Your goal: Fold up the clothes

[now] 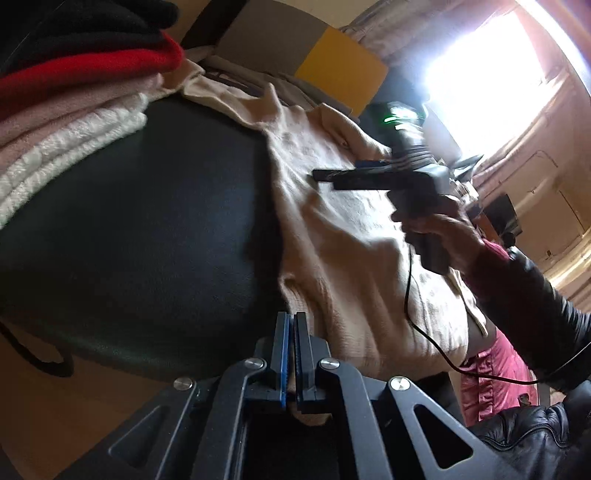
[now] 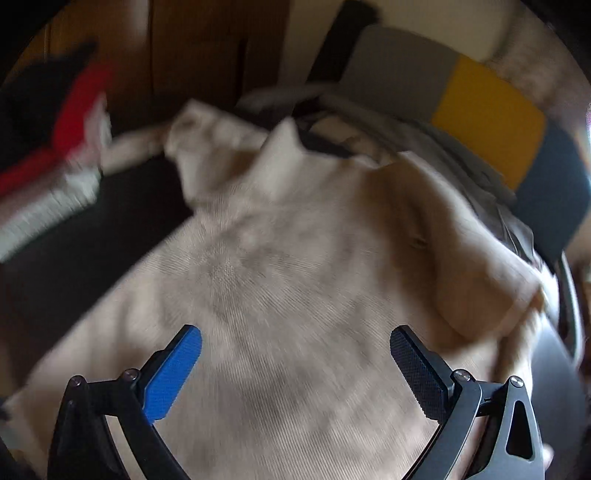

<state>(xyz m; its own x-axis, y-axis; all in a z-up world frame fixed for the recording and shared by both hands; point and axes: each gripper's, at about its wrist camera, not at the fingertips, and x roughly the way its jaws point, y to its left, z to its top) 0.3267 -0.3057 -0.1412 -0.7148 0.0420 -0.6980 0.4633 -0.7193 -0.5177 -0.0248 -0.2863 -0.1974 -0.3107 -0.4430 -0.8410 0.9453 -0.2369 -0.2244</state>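
While beige sweater (image 2: 295, 266) lies spread on dark table (image 1: 147, 221), left gripper (image 1: 294, 332) pinches its hem, prob. anchoring it; right gripper (image 2: 295, 369), jaws apart, hovers above; folded stack (image 1: 74, 110) nearby.

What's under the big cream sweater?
The cream sweater lies on a dark round surface, which shows bare beside it. At its far edge, grey clothes peek out from behind. Whatever else is under the middle is covered.

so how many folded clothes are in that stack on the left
5 visible: black on top, then red, pink, and two white beneath. The frame edge may hide more.
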